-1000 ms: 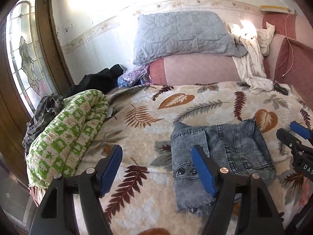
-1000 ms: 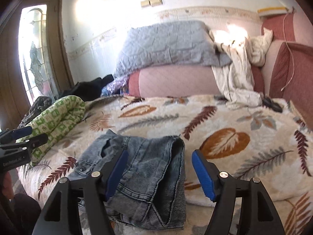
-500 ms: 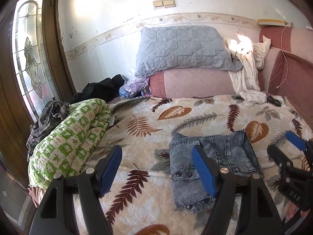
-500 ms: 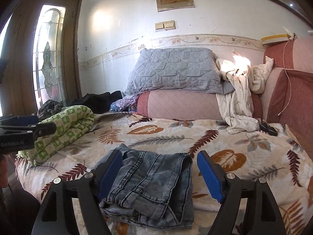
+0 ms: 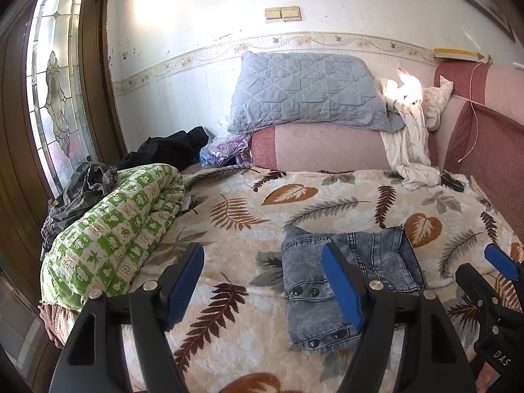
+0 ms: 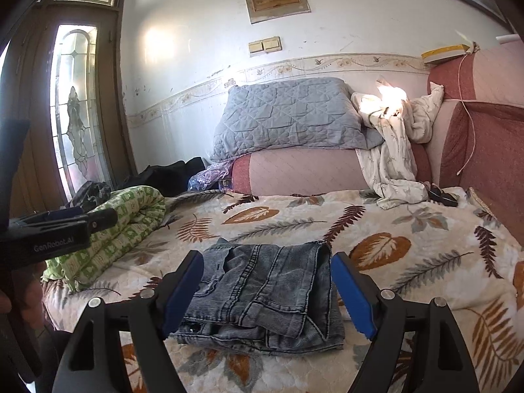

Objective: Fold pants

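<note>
1. The rolled green quilt (image 5: 108, 232) lay at the bed's left edge, well apart from the work.
2. The left gripper (image 5: 265, 281) was spread wide and held nothing.
3. The folded denim pants (image 6: 262, 291) rested as a compact stack on the leaf-print bedspread (image 6: 409, 229).
4. The right gripper (image 6: 267, 290) also stood wide open and empty, hovering near the stack.
5. The folding looked essentially complete; finishing well would call for pressing the stepped front edges square and drawing both grippers away without snagging cloth.

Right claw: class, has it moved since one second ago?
Yes. The right claw has pulled up and back; the folded jeans sit farther off, more wall visible.
</note>
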### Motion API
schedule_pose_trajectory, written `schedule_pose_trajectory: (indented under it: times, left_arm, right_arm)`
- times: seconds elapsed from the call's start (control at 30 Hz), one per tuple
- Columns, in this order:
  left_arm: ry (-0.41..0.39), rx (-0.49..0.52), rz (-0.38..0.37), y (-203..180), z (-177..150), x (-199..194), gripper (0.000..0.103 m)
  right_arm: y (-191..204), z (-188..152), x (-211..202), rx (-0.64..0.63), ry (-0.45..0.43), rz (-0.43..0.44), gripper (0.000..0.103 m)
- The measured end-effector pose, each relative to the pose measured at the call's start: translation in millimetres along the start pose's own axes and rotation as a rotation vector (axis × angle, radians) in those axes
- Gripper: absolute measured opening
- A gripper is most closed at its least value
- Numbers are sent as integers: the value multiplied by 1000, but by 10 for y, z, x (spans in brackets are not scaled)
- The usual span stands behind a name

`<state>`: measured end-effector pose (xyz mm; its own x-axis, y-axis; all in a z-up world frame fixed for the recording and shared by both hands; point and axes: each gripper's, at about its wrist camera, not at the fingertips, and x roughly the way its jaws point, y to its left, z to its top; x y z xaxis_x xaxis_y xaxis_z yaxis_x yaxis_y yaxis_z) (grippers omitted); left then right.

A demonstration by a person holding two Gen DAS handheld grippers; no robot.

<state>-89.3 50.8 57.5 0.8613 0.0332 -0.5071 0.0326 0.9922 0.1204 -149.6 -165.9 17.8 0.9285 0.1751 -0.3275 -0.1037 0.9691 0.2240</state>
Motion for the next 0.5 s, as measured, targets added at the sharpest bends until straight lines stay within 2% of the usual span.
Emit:
schedule_pose_trajectory:
  times: [0.2,0.23,0.27,0.3,0.5]
  left_arm:
    - [-21,-26,0,90,5,-58,76]
    - [-24,-28,3,98,8,-62,79]
    - [-27,-31,4,109,6,-70,88]
    - [-38,-37,7,122,2,-85,89]
    - [-54,-46,21,174,1,-99,89]
  right_arm:
    - [209,148,-120,-37,-14,12,85]
    - [251,175,-143,-47,-19,10,86]
    - [284,196,-166,-56,-25,12,86]
    - [324,220,-194,-64,-34,15,87]
    - [449,300,-276,-88,-62,28,89]
